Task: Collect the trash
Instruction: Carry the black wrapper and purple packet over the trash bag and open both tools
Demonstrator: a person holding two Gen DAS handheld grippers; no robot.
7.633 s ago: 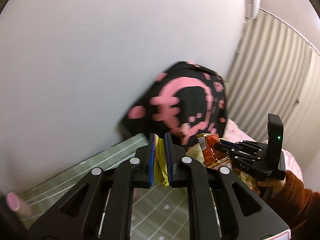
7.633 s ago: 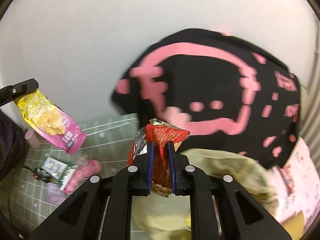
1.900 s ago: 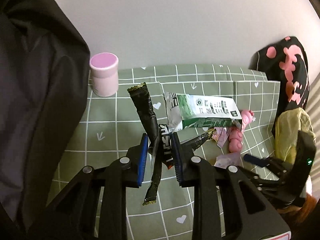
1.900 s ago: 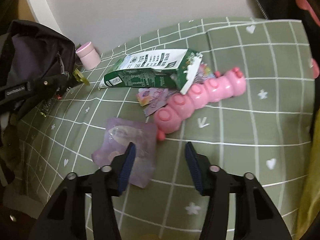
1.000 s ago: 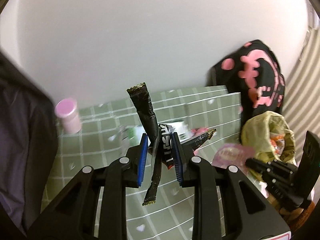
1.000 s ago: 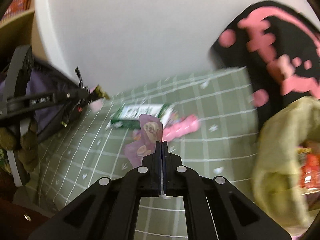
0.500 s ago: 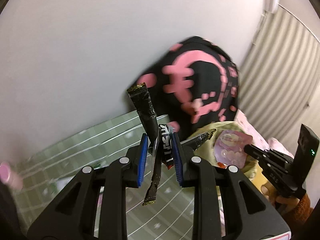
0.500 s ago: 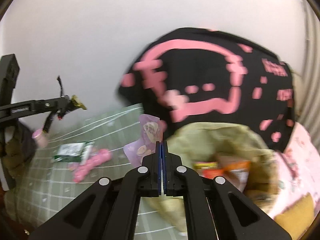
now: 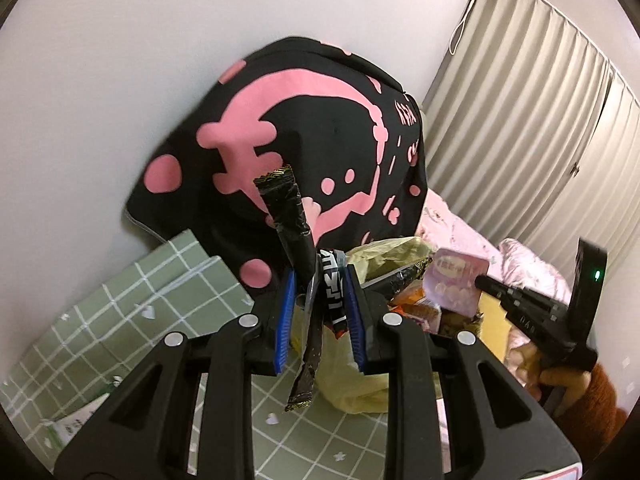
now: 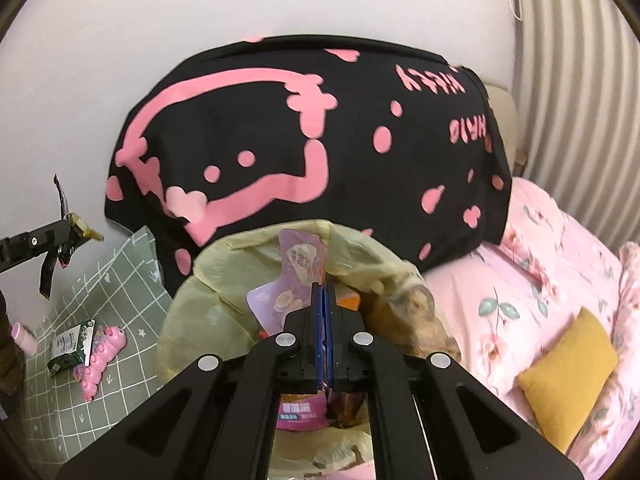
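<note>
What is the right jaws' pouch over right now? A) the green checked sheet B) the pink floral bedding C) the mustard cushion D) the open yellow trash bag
D: in the right wrist view the purple pouch, pinched in the shut right gripper, hangs above the mouth of the yellow trash bag, with other wrappers visible inside.

there's a black pillow with pink print (image 10: 304, 136) against the wall, a mustard cushion (image 10: 568, 376) on pink floral bedding (image 10: 560, 248), plus striped curtains (image 9: 520, 120)
</note>
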